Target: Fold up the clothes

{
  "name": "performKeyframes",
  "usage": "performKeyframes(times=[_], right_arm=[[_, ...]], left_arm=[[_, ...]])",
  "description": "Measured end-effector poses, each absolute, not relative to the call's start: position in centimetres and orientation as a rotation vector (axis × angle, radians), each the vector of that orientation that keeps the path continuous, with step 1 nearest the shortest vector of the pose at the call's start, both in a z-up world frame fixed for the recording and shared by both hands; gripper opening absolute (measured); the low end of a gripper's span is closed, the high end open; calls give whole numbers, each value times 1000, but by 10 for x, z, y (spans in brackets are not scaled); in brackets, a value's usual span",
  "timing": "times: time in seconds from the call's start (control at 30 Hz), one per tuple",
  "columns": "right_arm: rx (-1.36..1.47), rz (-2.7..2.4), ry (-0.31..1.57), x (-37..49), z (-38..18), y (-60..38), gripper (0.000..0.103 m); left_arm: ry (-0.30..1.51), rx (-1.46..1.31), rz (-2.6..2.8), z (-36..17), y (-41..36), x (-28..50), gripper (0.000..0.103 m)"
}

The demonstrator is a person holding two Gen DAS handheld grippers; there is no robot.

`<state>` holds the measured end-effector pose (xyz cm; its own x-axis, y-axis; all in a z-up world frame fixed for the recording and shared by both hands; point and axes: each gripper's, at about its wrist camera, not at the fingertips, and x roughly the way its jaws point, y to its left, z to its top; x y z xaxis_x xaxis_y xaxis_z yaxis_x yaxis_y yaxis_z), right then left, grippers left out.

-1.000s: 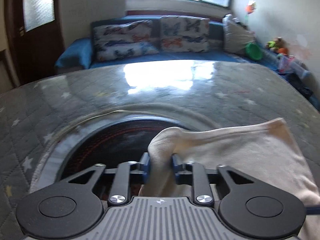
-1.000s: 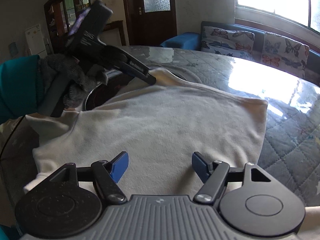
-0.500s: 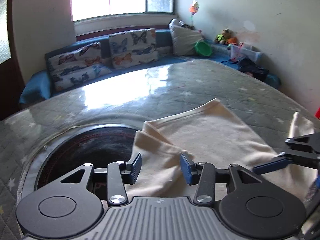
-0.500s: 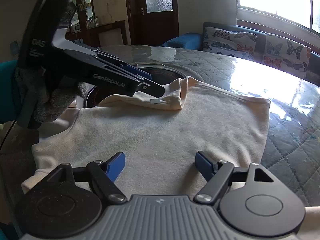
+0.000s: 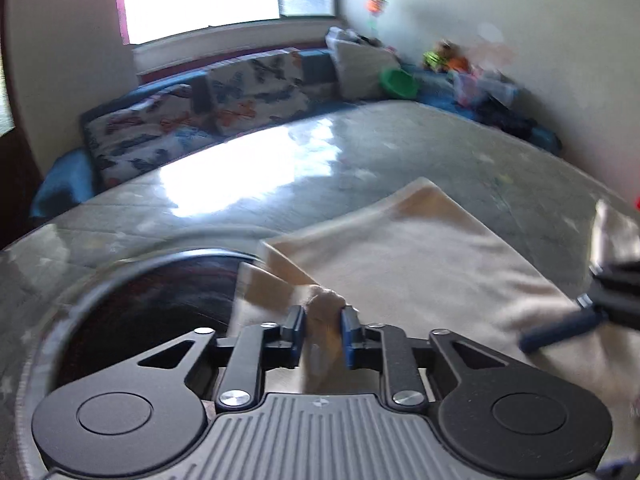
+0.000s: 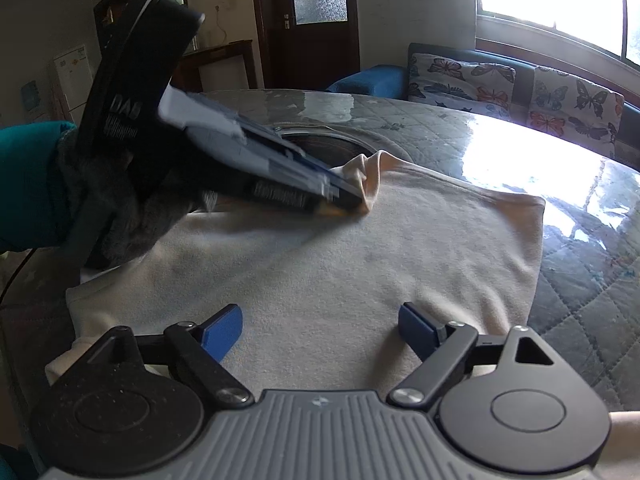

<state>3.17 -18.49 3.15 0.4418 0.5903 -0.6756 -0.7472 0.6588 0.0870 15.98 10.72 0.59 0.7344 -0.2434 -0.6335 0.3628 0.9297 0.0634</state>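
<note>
- Left wrist view: the left gripper (image 5: 322, 330) has a bunched fold of the cream garment (image 5: 420, 256) between its blue pads; the jaws are closing on it, and the cloth already looks pinched.
- Right wrist view: the right gripper (image 6: 320, 330) hovers over the near part of the garment (image 6: 340, 264) with its jaws wide and opening, nothing between them.
- The garment lies spread on the glossy quilted table (image 6: 580, 280), its far edge beside a dark round recess (image 5: 152, 304).
- It looks soft, light and limp, so it should drape and slide easily on the shiny surface; edges, corners or a gathered fold seem the best places to take hold.
- The recess is the only container-like thing in view; what it holds cannot be made out.
</note>
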Motion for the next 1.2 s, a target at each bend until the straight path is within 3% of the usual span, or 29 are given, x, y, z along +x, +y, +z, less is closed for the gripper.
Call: performKeyframes(times=[0.5, 0.7, 0.93, 1.2], right_arm=[[-268, 858, 733, 30, 26, -181, 103], [-304, 853, 721, 24, 25, -176, 103], [-309, 841, 720, 24, 25, -174, 103], [-311, 841, 721, 24, 25, -172, 103]], left_arm=[[695, 126, 7, -4, 184, 206, 14], [688, 135, 70, -1, 189, 208, 29], [656, 84, -8, 19, 182, 188, 27], [695, 163, -43, -2, 164, 187, 29]])
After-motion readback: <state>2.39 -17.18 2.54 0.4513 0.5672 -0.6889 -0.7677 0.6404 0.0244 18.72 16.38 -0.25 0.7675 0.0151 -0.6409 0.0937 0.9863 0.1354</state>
